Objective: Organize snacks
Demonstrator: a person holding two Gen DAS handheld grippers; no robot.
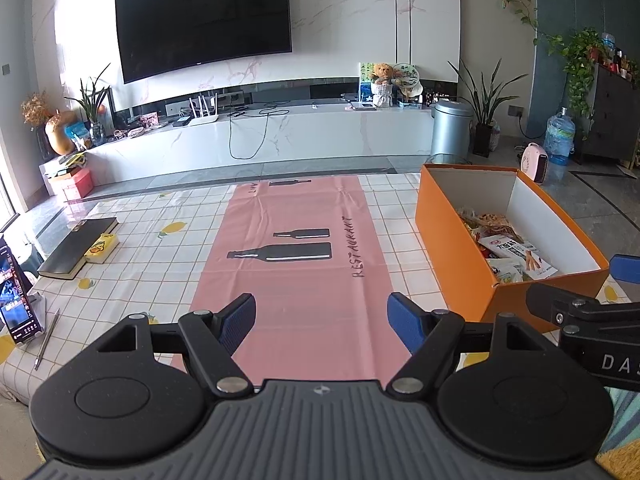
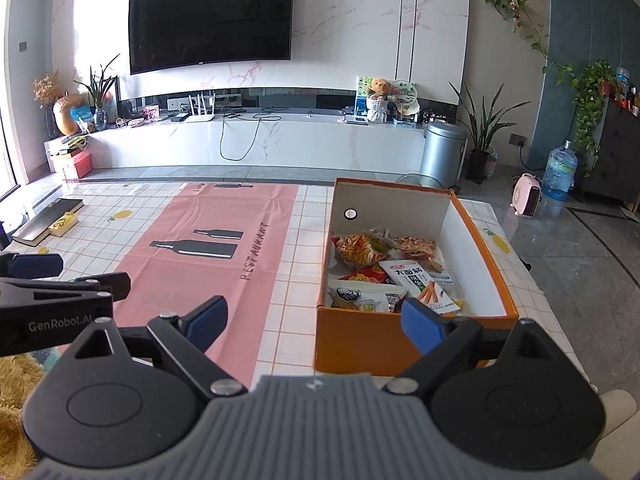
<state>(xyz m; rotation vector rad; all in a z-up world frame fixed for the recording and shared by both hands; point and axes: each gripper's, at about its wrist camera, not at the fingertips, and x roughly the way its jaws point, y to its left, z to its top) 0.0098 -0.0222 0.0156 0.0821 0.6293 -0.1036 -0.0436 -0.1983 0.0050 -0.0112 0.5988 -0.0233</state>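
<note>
Runner (image 1: 304,248) reads "RESTAURANT"; left gripper (image 1: 321,322) marked "GenRobot.AI", right gripper (image 2: 316,318) "DAS…"; both spread wide, nothing btwn.

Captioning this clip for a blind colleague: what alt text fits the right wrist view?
An open right gripper hovers empty before an orange box of snack packets on a checked tablecloth with a pink mat.
</note>
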